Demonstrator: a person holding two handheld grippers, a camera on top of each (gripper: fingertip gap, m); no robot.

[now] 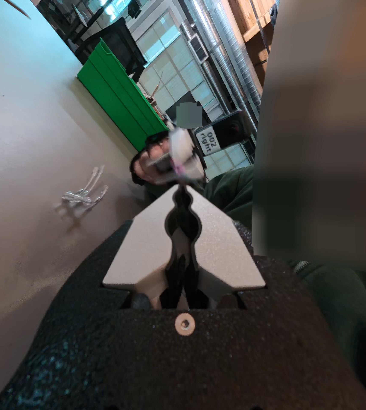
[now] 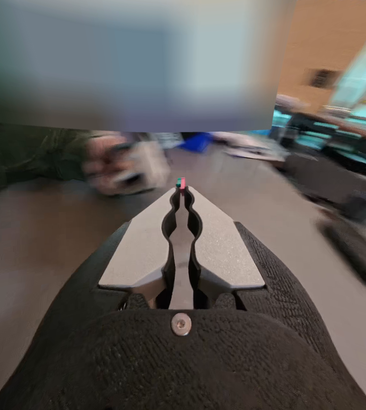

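In the left wrist view my left gripper (image 1: 181, 188) is shut, its tips touching, held above a beige table (image 1: 22, 155). Whether anything thin sits between the tips is too blurred to tell. Just beyond it, the right gripper (image 1: 178, 159) is a blurred shape held in a hand, with a pink bit near its tips. In the right wrist view my right gripper (image 2: 181, 188) is shut on a small pink and green piece (image 2: 181, 183) that sticks out past its tips. The left gripper and the hand holding it (image 2: 122, 168) are blurred just beyond, to the left.
Several clear plastic pieces (image 1: 82, 195) lie on the table to the left. A green bin (image 1: 120, 97) stands at the table's far side. A person's dark green sleeve (image 1: 228, 190) is close on the right. Dark blurred objects (image 2: 343, 199) lie at the right.
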